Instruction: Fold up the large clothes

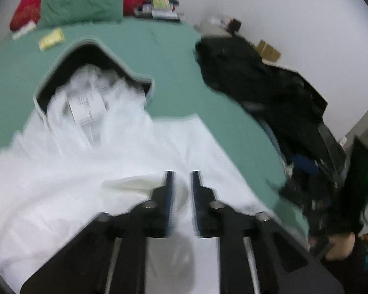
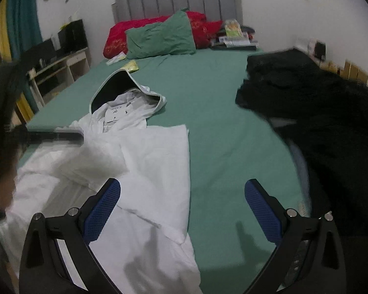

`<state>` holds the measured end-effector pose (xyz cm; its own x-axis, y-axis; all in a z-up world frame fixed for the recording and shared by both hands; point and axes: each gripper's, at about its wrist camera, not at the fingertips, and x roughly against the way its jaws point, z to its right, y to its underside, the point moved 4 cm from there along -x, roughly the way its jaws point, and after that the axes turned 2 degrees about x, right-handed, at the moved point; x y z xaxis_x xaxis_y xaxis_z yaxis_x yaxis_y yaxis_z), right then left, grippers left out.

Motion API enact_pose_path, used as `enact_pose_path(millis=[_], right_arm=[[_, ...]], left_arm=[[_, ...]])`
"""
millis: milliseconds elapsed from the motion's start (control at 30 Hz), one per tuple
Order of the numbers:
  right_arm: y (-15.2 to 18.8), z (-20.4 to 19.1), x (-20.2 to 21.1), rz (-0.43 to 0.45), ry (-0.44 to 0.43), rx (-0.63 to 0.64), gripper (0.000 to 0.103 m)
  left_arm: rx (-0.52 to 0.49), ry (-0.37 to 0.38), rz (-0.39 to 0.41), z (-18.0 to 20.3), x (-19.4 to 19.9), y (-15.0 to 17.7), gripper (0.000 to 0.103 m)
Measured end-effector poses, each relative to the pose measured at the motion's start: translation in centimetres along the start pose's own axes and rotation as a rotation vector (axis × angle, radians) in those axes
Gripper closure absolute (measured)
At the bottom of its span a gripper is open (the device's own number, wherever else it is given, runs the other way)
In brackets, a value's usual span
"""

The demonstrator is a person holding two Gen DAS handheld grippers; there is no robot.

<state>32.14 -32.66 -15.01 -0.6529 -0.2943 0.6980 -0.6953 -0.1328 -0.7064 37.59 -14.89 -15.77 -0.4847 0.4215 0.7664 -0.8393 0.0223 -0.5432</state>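
Jacket (image 2: 144, 171) lies under left tongs (image 1: 181, 174), narrowly parted and empty, beside wide-spread right tongs (image 2: 182, 191).

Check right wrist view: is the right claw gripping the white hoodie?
No, the right claw stands wide open above the white hoodie and the green sheet, with nothing between its pads.

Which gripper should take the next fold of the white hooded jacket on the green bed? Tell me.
Probably left. The left gripper hangs over the white hooded jacket, jaws slightly apart and empty. The right gripper, wide open, sits at the jacket's edge, mostly over the green bed sheet.
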Motion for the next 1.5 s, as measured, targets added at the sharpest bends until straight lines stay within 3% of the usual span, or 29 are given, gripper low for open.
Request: enact_pose_path(millis=[67,200,333,433,500,633,767,800,833,900,1000,1167,1333,1467,1500], right_arm=[[0.5,0.1,-0.6,-0.016,-0.02,-0.024,0.003],[1.0,-1.9,-2.1,-0.048,-0.058,-0.015,0.003],[-0.1,-7.0,-3.8,-0.056,-0.082,0.079,0.005],[-1.1,-12.5,-6.5,-0.083,-0.1,0.198,0.024],[-1.1,-15.2,-9.0,-0.132,-0.101,0.246,0.035],[-0.7,-17.2,-13.9,-0.227,-0.055,0.252,0.045],[-1.9,-16.8,-14.2,-0.212,-0.07,0.235,0.096],[-2.6,-16.6,-13.7,-0.196,-0.072,0.225,0.096],[-3.5,-16.1,-12.6,-0.166,-0.084,0.212,0.096],[-5.1,-15.6,-10.9,-0.115,-0.105,0.18,0.096],[-7.2,-14.0,-8.3,-0.041,-0.151,0.11,0.096],[-7.5,-10.3,-6.6,0.033,-0.111,0.004,0.096],[-3.2,-6.0,-8.3,-0.072,-0.078,-0.174,0.096],[-3.2,-8.4,-8.5,-0.105,-0.091,-0.11,0.093],[-3.9,-10.1,-8.8,-0.112,-0.099,-0.067,0.081]], left_arm=[[0.0,-0.01,-0.022,-0.9,0.8,1.4,0.058],[0.07,-0.062,-0.002,-6.3,5.6,3.1,0.058],[0.107,-0.237,0.048,-13.3,9.6,4.1,0.058],[0.14,-0.361,0.084,-18.7,11.6,4.4,0.058],[0.142,-0.382,0.096,-21.2,12.0,4.3,0.058],[0.132,-0.379,0.122,-25.0,10.8,3.3,0.058],[0.131,-0.389,0.027,-28.4,7.1,3.0,0.06],[0.131,-0.38,0.015,-29.0,6.6,3.3,0.084],[0.139,-0.357,0.014,-29.4,6.1,3.7,0.097],[0.156,-0.356,0.044,-29.6,6.4,3.8,0.102],[0.175,-0.39,0.087,-30.0,7.3,4.1,0.102],[0.266,-0.434,0.136,-31.8,9.2,4.1,0.102],[0.313,-0.397,0.076,-32.3,8.6,4.5,0.102],[0.308,-0.408,0.07,-31.5,8.8,4.7,0.101],[0.31,-0.405,0.071,-31.4,9.0,4.7,0.1]])
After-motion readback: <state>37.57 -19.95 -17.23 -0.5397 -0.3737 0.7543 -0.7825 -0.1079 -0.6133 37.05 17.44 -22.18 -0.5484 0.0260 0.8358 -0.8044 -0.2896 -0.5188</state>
